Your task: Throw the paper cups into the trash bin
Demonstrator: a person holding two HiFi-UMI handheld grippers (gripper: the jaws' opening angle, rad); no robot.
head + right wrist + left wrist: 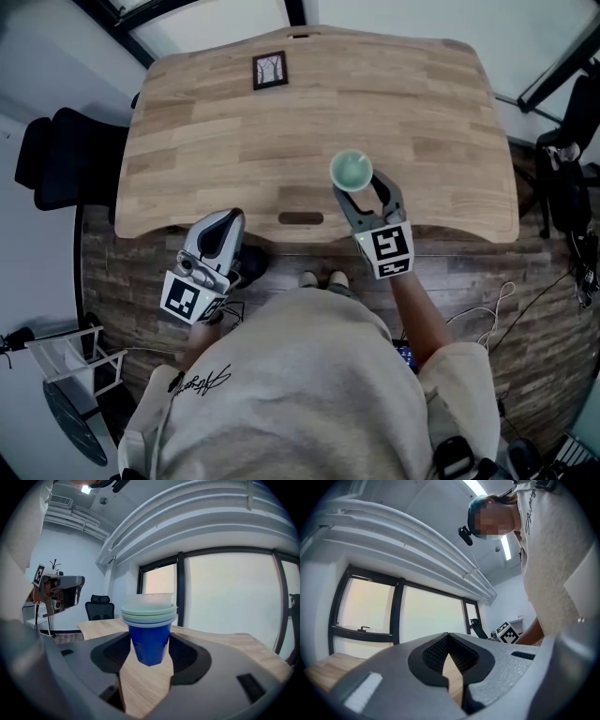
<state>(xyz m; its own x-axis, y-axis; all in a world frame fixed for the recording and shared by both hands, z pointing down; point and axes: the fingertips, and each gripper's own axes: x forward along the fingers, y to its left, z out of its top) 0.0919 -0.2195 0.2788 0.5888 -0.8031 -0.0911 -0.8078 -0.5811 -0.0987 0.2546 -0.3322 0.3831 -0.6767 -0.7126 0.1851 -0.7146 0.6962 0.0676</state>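
- Right now my right gripper (149, 643) has its 2 jaws clamped on the stack of paper cups (149, 620), blue outside with pale green rims nested inside, at center frame.
- In the head view, the stack sits over the wooden table (394, 103) near its front edge, right of center.
- My left gripper (448, 637) is closed tip to tip, holding nothing, lower left in the head view.

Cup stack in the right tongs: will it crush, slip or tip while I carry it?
Probably light: the cup stack is only a few nested cups, pinched by the right tongs at the blue base. The thin walls may dent under a hard squeeze. Tapered sides and wider rims above could let it slip or tilt.
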